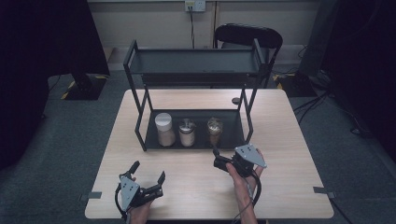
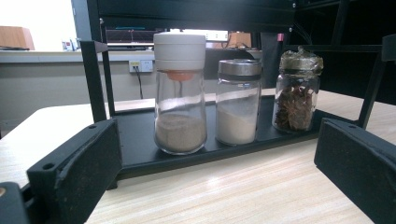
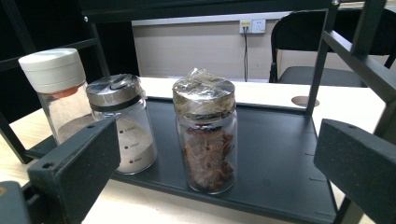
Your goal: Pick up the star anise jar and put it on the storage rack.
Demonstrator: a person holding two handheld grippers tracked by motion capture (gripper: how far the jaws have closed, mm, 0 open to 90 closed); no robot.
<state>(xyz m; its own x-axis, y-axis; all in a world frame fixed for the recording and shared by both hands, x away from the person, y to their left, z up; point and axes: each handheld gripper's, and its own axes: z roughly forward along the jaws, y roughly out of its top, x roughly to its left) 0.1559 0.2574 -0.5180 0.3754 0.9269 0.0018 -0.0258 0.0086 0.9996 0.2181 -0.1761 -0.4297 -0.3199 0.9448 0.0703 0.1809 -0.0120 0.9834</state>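
On the wooden table (image 1: 196, 186), both the left gripper (image 1: 148, 178) and right gripper (image 1: 217, 157) gape wide, empty, before the rack's (image 1: 140, 126) star-anise jar (image 3: 205, 135).

Ahead of the right gripper (image 1: 217, 157) stands the star-anise jar (image 3: 205, 136), with open tray floor (image 3: 280, 154) to its right as far as the rack post (image 3: 320, 58); on its left the steel-lidded jar (image 3: 122, 123) sits close beside it, leaving a narrow gap; the upper shelf (image 1: 194, 63) roofs the jars, so entry is from the front; before the left gripper (image 1: 148, 171) lies bare tabletop (image 2: 224, 191) up to the tray edge, where the white-capped shaker (image 2: 180, 93) stands foremost; its jaws are spread wide.
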